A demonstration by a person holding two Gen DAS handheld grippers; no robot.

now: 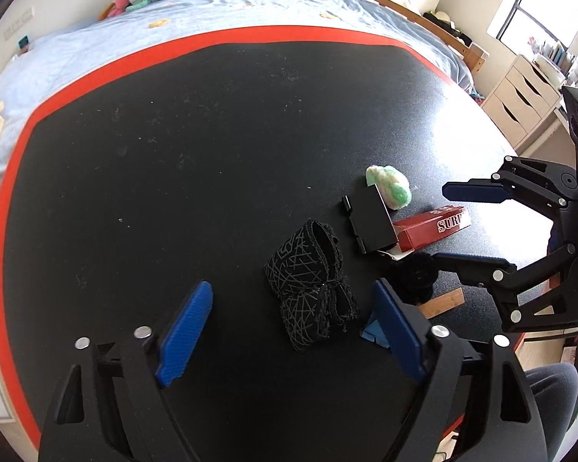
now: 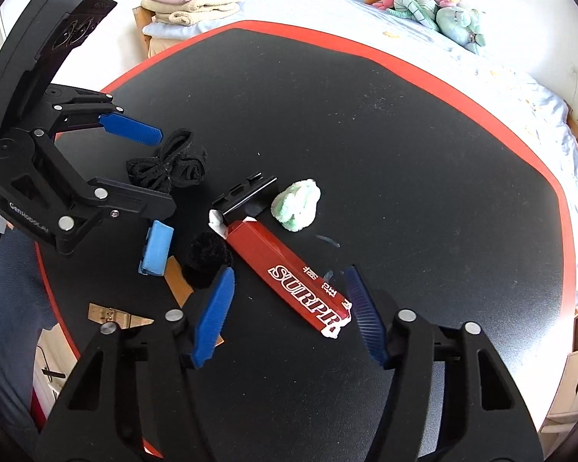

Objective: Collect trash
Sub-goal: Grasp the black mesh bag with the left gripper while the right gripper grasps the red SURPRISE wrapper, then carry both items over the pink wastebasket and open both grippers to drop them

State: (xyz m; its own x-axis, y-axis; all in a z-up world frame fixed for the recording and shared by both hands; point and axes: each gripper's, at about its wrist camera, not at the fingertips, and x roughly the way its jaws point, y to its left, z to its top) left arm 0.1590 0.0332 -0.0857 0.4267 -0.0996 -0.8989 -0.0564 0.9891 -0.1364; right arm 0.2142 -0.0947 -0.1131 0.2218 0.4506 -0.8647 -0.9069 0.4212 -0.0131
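Observation:
On the black table lie a black patterned fabric bundle, a black flat box, a red carton marked "SURPR", a green-white fluffy wad, a black pompom and a blue block. My left gripper is open, its fingers on either side of the fabric bundle. My right gripper is open, its fingers on either side of the red carton's near end. The carton also shows in the left wrist view.
The table has a red rim. A bamboo strip lies under the pompom at the near edge. A bed with plush toys stands behind; folded towels and white drawers are at the sides.

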